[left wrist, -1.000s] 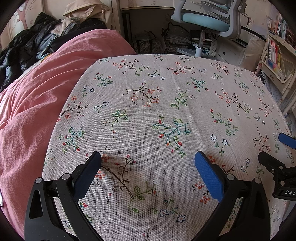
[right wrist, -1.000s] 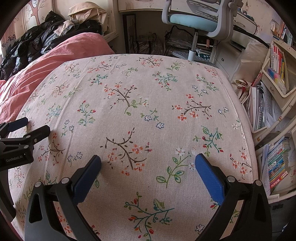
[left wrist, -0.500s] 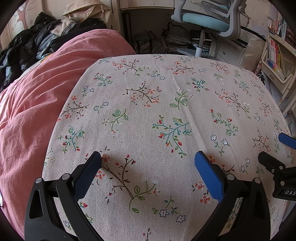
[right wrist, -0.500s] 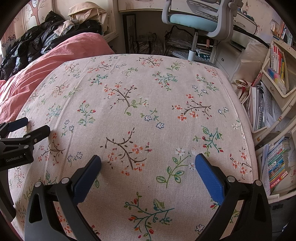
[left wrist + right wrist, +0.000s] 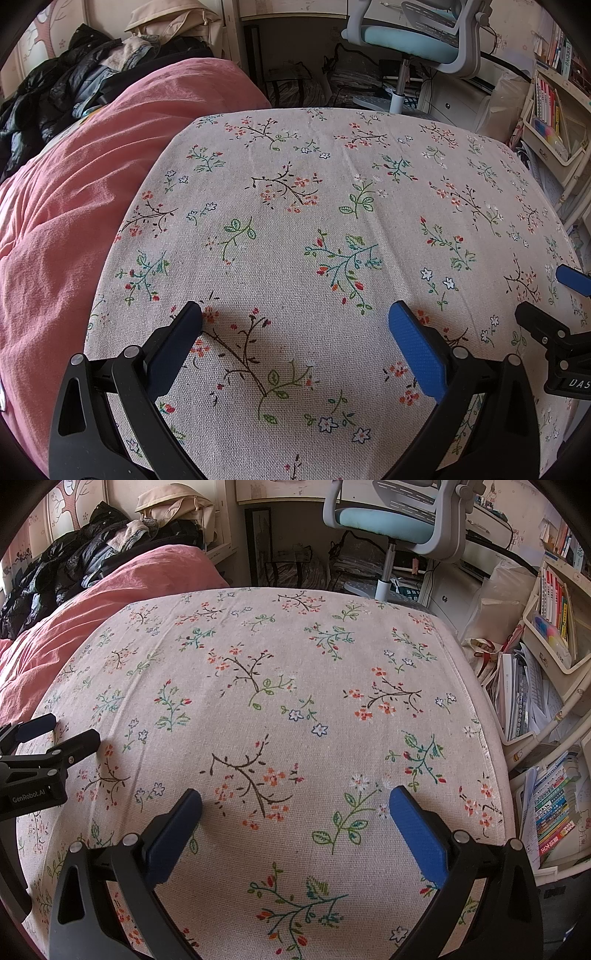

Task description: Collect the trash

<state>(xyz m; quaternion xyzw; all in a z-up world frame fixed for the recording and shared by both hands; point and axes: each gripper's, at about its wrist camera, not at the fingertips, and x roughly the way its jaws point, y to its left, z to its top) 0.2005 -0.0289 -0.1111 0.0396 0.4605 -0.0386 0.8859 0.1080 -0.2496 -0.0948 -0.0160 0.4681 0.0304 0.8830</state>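
Blue-padded left gripper [image 5: 295, 317] and right gripper [image 5: 295, 801] are both released, side by side above the floral tablecloth [image 5: 332, 221], grasping nothing.

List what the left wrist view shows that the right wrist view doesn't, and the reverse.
Only the left wrist view shows the right hand-held gripper at its right edge, open and empty.

Only the right wrist view shows the left hand-held gripper at its left edge, also open, and the lower book stack.

Both show the floral cloth, pink duvet, dark clothes pile, office chair and upper bookshelf. No trash is visible in either.
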